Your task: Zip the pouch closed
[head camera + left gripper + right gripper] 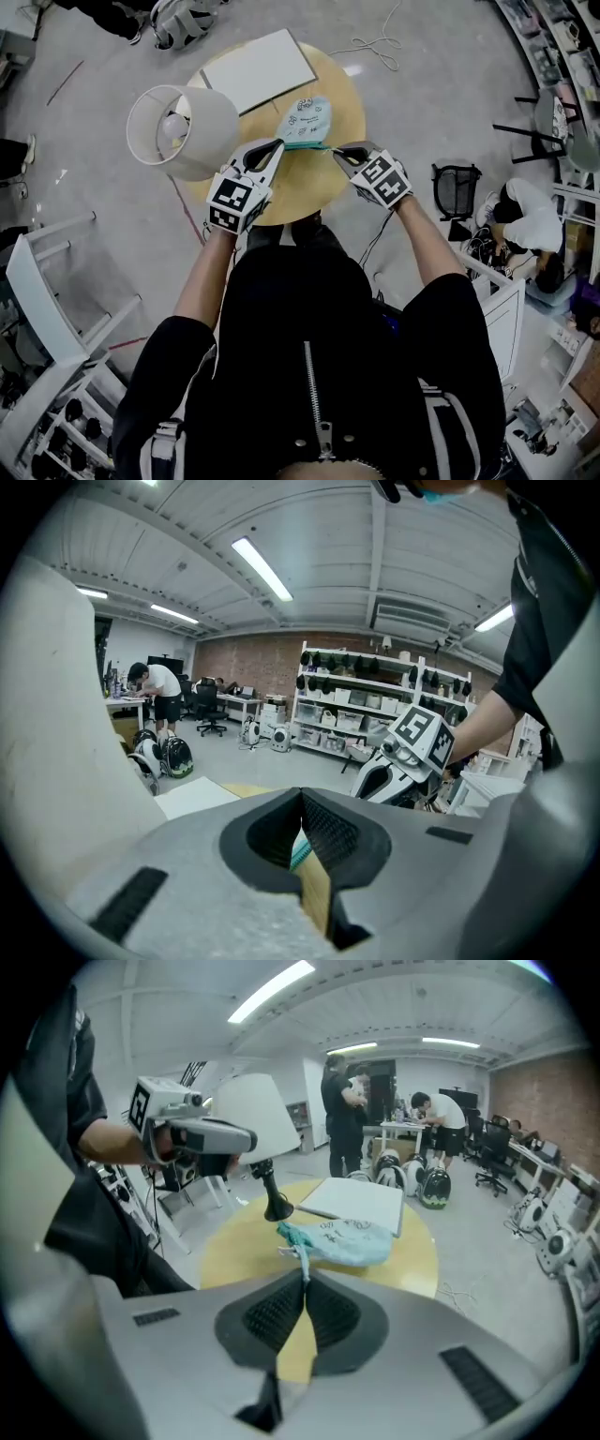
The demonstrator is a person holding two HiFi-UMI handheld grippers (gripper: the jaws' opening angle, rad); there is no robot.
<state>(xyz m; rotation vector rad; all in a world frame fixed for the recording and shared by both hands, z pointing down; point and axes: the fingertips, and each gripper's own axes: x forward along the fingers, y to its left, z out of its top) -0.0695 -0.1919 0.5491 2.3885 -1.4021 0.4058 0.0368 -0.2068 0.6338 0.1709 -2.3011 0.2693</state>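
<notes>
The pouch (305, 119), pale blue with dark print, sits over the far middle of the round yellow tabletop (281, 202). Its teal zipper edge faces the person and is stretched in a straight line between the two grippers. Whether its body rests on the wood or hangs just above it cannot be told.

The left gripper (277, 144) has its jaws pressed together on the left end of that teal edge; in the left gripper view a sliver of teal shows between the dark pads. The right gripper (335, 150) has its jaws together on the right end, and in the right gripper view a thin teal strip runs from the pouch into the jaw tips.

Both bare forearms reach forward from black sleeves and angle inward, so the gripper tips face each other across the pouch's near edge, with the marker cubes turned up toward the head camera.

A white-shaded lamp (183, 131) stands at the tabletop's left rim, just beside the left gripper. A white pad (258, 70) lies beyond the pouch.
</notes>
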